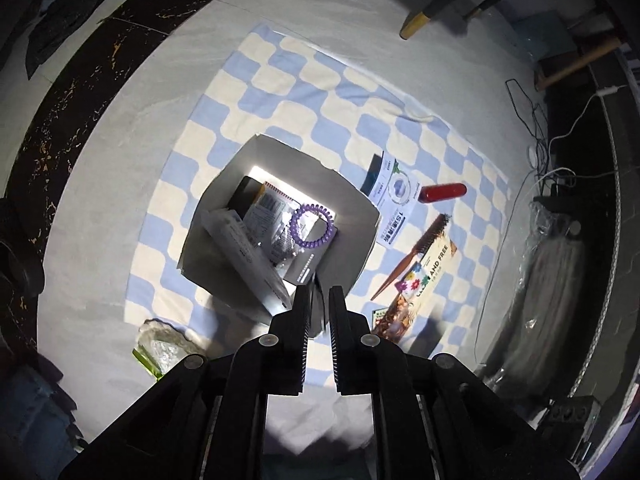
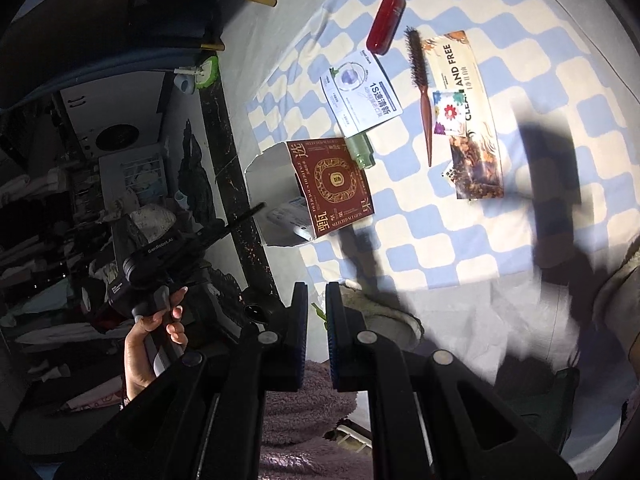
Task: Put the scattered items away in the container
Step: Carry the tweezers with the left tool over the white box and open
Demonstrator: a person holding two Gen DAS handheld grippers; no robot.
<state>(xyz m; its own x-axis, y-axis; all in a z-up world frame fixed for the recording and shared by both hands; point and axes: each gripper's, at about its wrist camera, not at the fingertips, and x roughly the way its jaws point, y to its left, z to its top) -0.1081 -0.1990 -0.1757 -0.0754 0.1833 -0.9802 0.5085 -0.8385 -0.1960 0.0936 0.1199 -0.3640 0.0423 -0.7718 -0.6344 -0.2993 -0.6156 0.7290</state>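
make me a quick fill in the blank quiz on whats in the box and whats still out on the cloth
1. The purple hair tie lies inside the ____.
2. The checkered cloth is cream and ____.
3. The brown hairbrush lies beside a packet printed "CLEAN AND ____".
4. The capsule-shaped case on the cloth is ____.

Missing words: box; blue; FREE; red

I see a pale floor (image 1: 120, 152) carrying a blue-and-cream checkered cloth (image 1: 320, 92). On the cloth, the open box (image 1: 352, 208) sits just beyond my left fingertips, the red case (image 1: 442, 192), brush (image 1: 416, 252) and packets lying right of them.
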